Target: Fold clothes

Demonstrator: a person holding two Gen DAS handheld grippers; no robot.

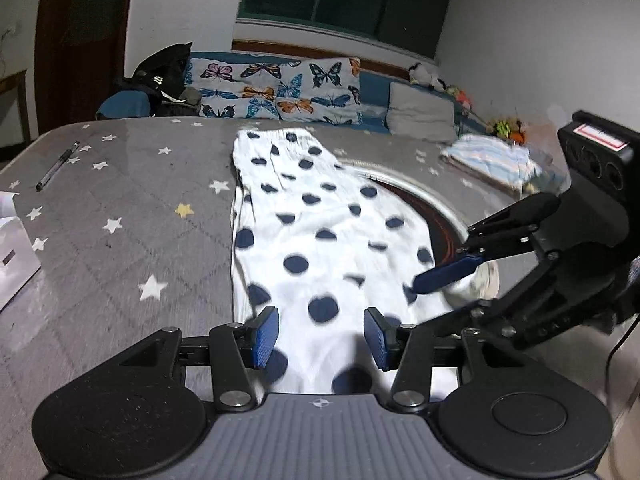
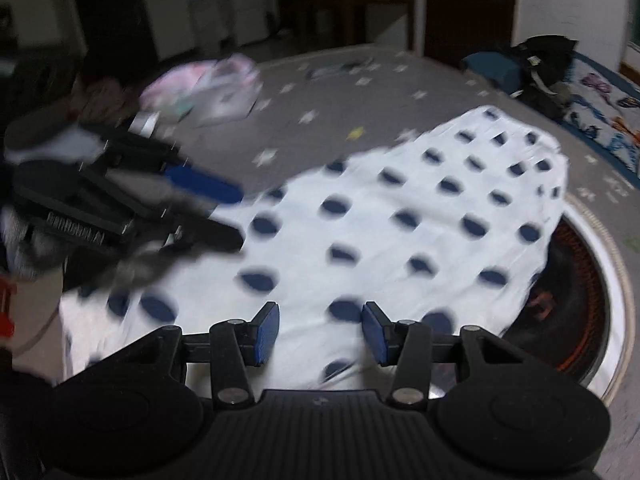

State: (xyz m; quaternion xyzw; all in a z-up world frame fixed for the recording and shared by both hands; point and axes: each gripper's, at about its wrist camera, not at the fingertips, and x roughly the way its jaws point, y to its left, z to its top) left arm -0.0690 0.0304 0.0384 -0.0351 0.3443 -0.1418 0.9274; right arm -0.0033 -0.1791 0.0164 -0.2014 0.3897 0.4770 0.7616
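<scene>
The white dotted garment [image 1: 320, 240] lies flat along the middle of the table [image 1: 120, 248]. Left of it the grey starred cloth is bare over a wide stretch, broken only by a pen [image 1: 58, 166] at the far left and a white box [image 1: 12, 248] at the left edge. On the right a round hob [image 1: 444, 220] sits partly under the garment, and the right hand-held gripper [image 1: 444, 276] reaches in there, jaws apart, over the garment's near right edge. A folded cloth [image 1: 492, 160] lies far right. Pillows [image 1: 276, 88] line the far edge.
</scene>
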